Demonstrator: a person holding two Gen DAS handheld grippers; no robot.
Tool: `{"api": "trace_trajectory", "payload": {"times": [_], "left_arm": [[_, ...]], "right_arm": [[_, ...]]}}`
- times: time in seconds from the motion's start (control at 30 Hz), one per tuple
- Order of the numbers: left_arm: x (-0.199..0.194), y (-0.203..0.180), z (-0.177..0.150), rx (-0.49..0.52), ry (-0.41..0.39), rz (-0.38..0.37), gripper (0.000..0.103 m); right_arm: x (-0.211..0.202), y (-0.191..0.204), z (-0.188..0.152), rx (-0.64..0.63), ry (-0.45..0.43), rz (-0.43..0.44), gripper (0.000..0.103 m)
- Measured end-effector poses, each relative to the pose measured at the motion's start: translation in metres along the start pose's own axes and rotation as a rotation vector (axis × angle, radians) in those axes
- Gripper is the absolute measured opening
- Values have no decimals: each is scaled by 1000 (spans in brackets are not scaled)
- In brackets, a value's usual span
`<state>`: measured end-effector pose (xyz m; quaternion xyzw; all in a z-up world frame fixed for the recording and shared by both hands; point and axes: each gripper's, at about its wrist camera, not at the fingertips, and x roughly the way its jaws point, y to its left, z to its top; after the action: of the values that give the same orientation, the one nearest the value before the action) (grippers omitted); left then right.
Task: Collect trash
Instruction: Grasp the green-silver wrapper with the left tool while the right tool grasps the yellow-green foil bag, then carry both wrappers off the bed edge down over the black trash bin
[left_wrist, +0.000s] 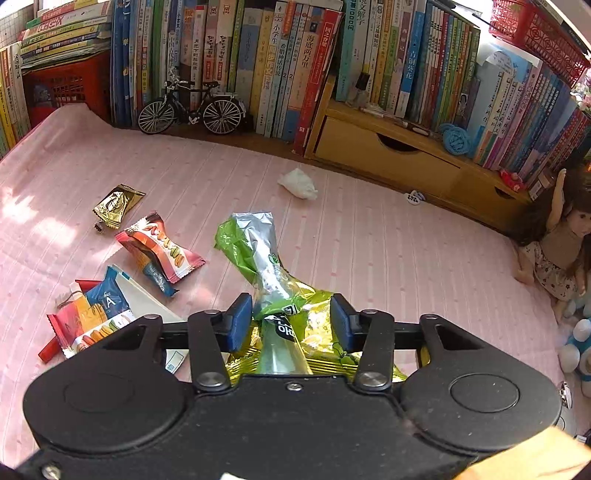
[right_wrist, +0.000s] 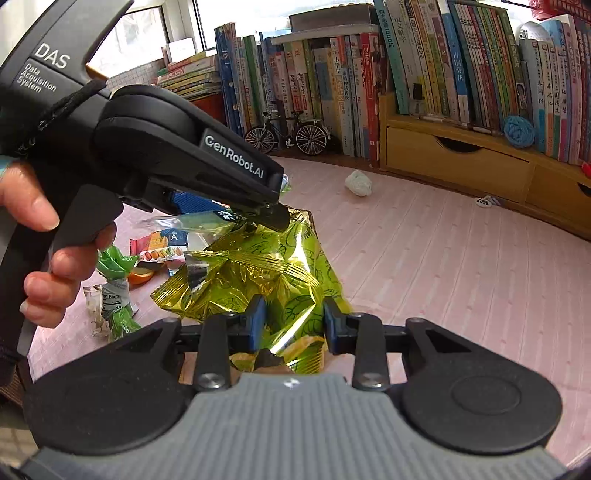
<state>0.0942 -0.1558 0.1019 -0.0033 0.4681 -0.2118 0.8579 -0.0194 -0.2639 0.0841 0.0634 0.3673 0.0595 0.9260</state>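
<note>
We've got the green-and-silver snack wrapper (left_wrist: 273, 291) pinched in our left gripper (left_wrist: 291, 317), jaws narrow on it, and the crinkly yellow-green foil bag (right_wrist: 258, 284) clamped in our right gripper (right_wrist: 293, 325), both just above the pink mat (left_wrist: 406, 258). More candy wrappers (left_wrist: 159, 251) sit around 9 o'clock of the left gripper, with a crumpled white tissue (left_wrist: 298, 183) at 12, near the wooden shelf (left_wrist: 388, 158) of books.

Pink striped cloth (left_wrist: 369, 240), packed bookshelf (left_wrist: 258, 55), wooden drawers (left_wrist: 388, 158), sunlit window (right_wrist: 140, 33)
</note>
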Motion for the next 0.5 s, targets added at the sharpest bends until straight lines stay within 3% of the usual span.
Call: {"api": "trace_trajectory", "payload": {"times": [0.03,0.27,0.5], "left_arm": [[0,-1,0,-3,2,-11,24],[-22,-19,-2,33,-61,-41,24],[-73,-19,-11,49,-123,-47,24]], "right_arm": [[-2,0,-1,-1,-2,-1,36],[-17,-5,-8,23,-4,-27,36],[-38,-6,-11,52,-6,-85,36]]}}
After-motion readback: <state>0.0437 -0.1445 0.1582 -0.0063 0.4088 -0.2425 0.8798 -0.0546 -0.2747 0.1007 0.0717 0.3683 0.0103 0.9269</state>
